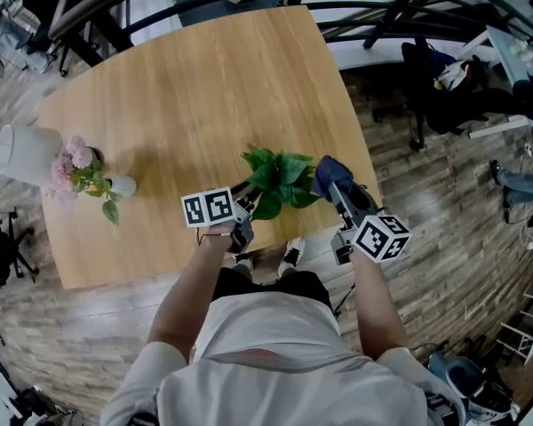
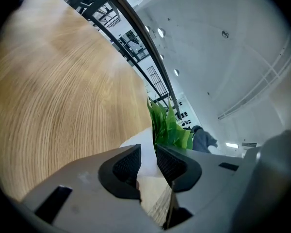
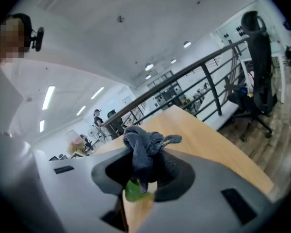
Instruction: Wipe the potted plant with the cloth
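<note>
Left gripper has its jaws closed down to a narrow gap on the white wall of the pot. The right gripper is clamped tight on a bunched dark cloth.

On the table the plant stands at the 6 o'clock side, near the front edge. This is, I think, the largest danger. If the wipe drags toward 6 o'clock, the pot can slide or tip off the edge.

The cloth meets the plant from its 3 o'clock, and the left gripper holds the pot from about 8 o'clock. This hold is only on the thin wall. A hard push from 3 o'clock can probably turn the pot in the jaws or lean it over.

Very little of the cloth hangs free beyond the jaws. The hard jaw tips may therefore rub the plant instead of the cloth.

One green leaf shows between the right jaws, just below the cloth. I cannot tell if it is pinched. If it is, pulling the gripper away can tear it.
</note>
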Available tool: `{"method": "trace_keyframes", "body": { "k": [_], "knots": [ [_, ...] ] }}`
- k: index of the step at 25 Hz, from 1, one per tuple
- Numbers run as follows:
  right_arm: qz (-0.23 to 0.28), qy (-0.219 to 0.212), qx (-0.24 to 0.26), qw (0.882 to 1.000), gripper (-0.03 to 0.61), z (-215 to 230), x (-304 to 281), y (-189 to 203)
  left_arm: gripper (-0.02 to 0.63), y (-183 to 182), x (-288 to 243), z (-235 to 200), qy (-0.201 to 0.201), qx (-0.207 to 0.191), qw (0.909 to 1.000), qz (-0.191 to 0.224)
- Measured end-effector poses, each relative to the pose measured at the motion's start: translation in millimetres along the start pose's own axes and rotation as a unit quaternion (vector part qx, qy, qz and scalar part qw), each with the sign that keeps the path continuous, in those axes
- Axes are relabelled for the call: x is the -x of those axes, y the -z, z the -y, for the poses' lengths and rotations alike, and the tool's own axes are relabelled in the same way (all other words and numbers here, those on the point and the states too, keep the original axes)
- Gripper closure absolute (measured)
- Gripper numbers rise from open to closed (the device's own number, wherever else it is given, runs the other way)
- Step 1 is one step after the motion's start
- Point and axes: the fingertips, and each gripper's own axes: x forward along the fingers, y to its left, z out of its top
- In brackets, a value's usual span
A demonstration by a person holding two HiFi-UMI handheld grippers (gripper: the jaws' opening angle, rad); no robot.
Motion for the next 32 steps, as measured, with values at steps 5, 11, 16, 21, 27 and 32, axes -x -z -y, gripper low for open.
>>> {"method": "trace_keyframes", "body": {
  "k": [5,11,16,21,27,32],
  "knots": [
    [0.007,-0.108,-0.017,0.994,0.426,-62,-31,-36,0.511,2,2,0,0.001,0.001,1.0,0.0],
    [-0.082,-0.045,-0.052,0.994,0.426,-23,-91,11,0.511,1,1,2,0.001,-0.002,1.0,0.003],
    [-0.073,0.037,-0.051,0.995,0.426,38,-77,18,0.511,1,0,0,-0.001,-0.004,1.0,0.003],
    [-0.049,0.064,0.022,0.996,0.426,44,-66,-15,0.511,1,0,1,-0.001,-0.012,0.9999,0.002],
    [-0.053,-0.117,0.146,0.981,0.426,-80,-93,-45,0.511,-1,-2,3,-0.009,-0.032,0.9995,0.002],
    [-0.175,-0.194,0.21,0.942,0.426,-126,-123,17,0.511,1,-2,3,-0.012,-0.03,0.9995,0.001]
  ]
}}
